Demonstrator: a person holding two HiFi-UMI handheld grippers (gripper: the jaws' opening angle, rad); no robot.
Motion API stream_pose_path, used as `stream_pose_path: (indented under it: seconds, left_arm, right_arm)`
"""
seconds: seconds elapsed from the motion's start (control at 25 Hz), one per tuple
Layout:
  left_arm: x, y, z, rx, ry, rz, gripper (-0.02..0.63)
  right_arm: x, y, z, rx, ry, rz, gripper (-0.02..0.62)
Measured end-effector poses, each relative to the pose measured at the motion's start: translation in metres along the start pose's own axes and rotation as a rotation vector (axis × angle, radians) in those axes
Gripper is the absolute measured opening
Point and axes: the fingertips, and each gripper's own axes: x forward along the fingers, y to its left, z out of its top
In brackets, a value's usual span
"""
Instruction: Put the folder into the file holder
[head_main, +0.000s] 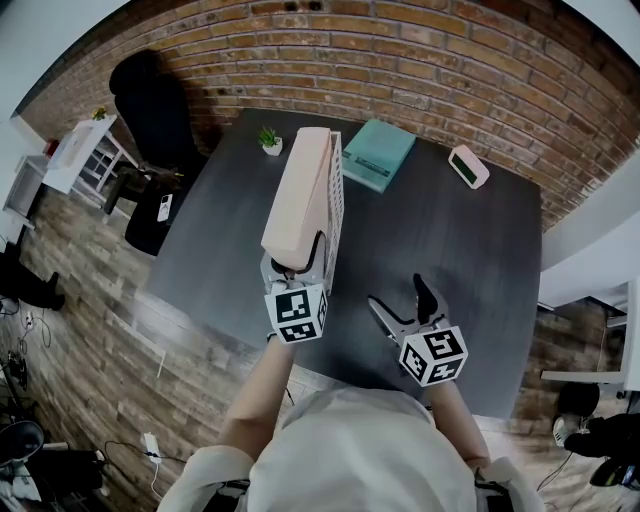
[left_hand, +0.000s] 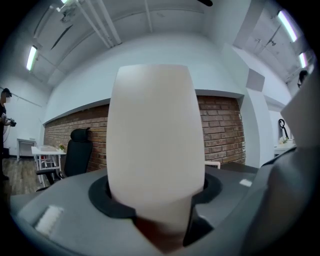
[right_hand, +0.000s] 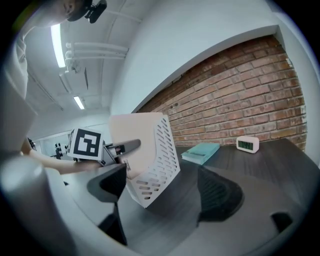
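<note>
The folder (head_main: 298, 195), a thick pale pink one, stands on edge in the white perforated file holder (head_main: 335, 195) on the dark table (head_main: 440, 270), with its long side running away from the person toward the brick wall. The left gripper (head_main: 295, 262) is at the folder's near end. In the left gripper view the folder fills the space between the jaws, and the dark pads (left_hand: 102, 197) sit against its two faces, so the jaws are set wide and closed on the folder. In the right gripper view, one left finger lies along the folder's side just above the holder's slotted wall. How deep the folder sits in the holder cannot be determined from any view. The right gripper (head_main: 398, 298) is over bare table to the right of the holder and clear of it. Its jaws are spread apart with nothing between them, and the holder and folder are visible ahead of them in the right gripper view. At the far side of the table are a teal book (head_main: 378, 153) just beyond the holder's far end, a small white clock (head_main: 468, 166) to the right of the book, and a small potted plant (head_main: 270, 142) to the left of the holder's far end. A black chair (head_main: 150, 110) stands off the table's far left corner.
</note>
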Motion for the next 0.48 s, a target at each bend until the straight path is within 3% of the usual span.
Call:
stream_pose_path:
  seconds: [0.28,0.48]
  left_arm:
    - [0.004,0.005,-0.004,0.001,0.027,-0.087,0.308]
    - [-0.004,0.003,-0.018,-0.05,0.113,-0.115,0.327]
  right_arm:
    - [-0.005,0.011,-0.003,0.0,0.004,-0.001,0.423]
    - [-0.017,0.029,-0.005,-0.002,0.0,-0.007,0.423]
